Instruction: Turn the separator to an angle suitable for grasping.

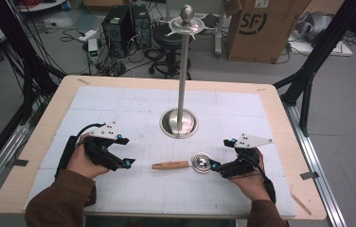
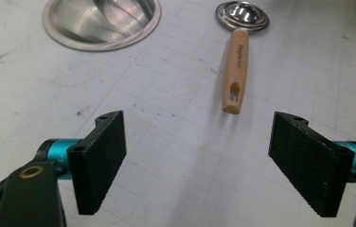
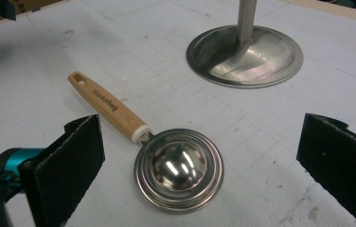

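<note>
1. A wooden-handled metal strainer (image 1: 185,164) lies flat on the white mat (image 1: 133,101), in front of the steel stand (image 1: 180,123).
2. The left gripper (image 1: 125,152), jaws apart, sits near its handle end.
3. The right gripper (image 1: 219,155), jaws apart, flanks its round head.

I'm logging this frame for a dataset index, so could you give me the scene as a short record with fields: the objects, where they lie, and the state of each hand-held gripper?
surface: white gridded mat on a wooden table
stand: upright metal pole stand, round base on the mat's middle
utensil: metal strainer spoon with wooden handle, lying flat in front of the stand
utensil orientation: bowl toward the person's right, handle toward the left
left hand-held gripper: open, off the utensil, facing the handle's end
right hand-held gripper: open, jaws either side of the bowl, not closed on it
</note>
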`<state>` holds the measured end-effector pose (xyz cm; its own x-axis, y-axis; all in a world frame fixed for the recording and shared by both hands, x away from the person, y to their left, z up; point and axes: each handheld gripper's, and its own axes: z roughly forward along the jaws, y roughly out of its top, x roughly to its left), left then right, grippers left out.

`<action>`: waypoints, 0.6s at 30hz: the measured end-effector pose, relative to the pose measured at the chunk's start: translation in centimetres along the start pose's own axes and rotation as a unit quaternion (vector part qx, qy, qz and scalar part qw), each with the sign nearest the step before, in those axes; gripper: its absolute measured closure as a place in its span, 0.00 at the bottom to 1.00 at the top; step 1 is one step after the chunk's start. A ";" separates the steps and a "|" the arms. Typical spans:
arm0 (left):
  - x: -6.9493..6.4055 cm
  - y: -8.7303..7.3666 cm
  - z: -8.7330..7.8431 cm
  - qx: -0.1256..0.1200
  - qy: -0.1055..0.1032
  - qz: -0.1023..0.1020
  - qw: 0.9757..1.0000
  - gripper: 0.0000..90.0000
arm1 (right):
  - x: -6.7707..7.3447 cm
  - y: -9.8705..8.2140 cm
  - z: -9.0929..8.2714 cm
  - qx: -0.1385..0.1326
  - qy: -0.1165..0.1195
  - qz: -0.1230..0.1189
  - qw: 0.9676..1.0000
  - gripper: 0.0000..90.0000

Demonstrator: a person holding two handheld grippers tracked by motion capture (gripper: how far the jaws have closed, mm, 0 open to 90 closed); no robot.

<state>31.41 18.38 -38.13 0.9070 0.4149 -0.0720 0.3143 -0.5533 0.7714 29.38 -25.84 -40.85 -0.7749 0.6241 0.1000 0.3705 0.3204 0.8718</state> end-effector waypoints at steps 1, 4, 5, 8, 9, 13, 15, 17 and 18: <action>0.1 0.0 0.0 0.001 0.000 0.001 1.000 0.21 | 0.0 0.0 -0.1 -0.002 0.001 0.002 1.000 0.00; 0.2 -0.1 -0.2 -0.008 0.003 -0.004 1.000 0.19 | 0.0 0.0 0.0 0.001 0.000 0.002 1.000 0.00; 0.3 -0.1 -0.4 -0.006 0.003 -0.002 1.000 0.18 | -0.1 0.0 0.1 0.002 0.000 0.000 1.000 0.00; 0.5 -0.3 -0.7 -0.013 0.006 -0.005 1.000 0.14 | 0.0 -0.1 0.3 0.005 0.001 0.000 1.000 0.00; 0.6 -0.4 -0.8 -0.013 0.005 -0.006 1.000 0.12 | 0.0 -0.2 0.3 0.007 0.001 0.001 1.000 0.00; 1.0 -0.7 -1.1 -0.015 0.009 -0.011 1.000 0.08 | 0.2 -0.4 0.2 0.011 0.002 0.002 1.000 0.00; 1.0 -0.6 -1.2 -0.021 0.014 -0.009 1.000 0.06 | 0.2 -0.4 0.1 0.009 0.001 0.001 1.000 0.00; 1.1 -0.7 -1.2 -0.022 0.019 -0.010 1.000 0.02 | 0.2 -0.4 -0.1 0.006 0.000 0.000 1.000 0.00; 1.1 -0.7 -1.2 -0.023 0.021 -0.012 0.999 0.02 | 0.2 -0.5 -0.1 0.007 0.000 0.002 1.000 0.00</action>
<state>31.88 20.11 -37.96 0.8868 0.4578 -0.0642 0.3210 -0.5101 0.7980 28.99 -25.95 -41.20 -0.7734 0.6253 0.1038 0.3813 0.3282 0.8642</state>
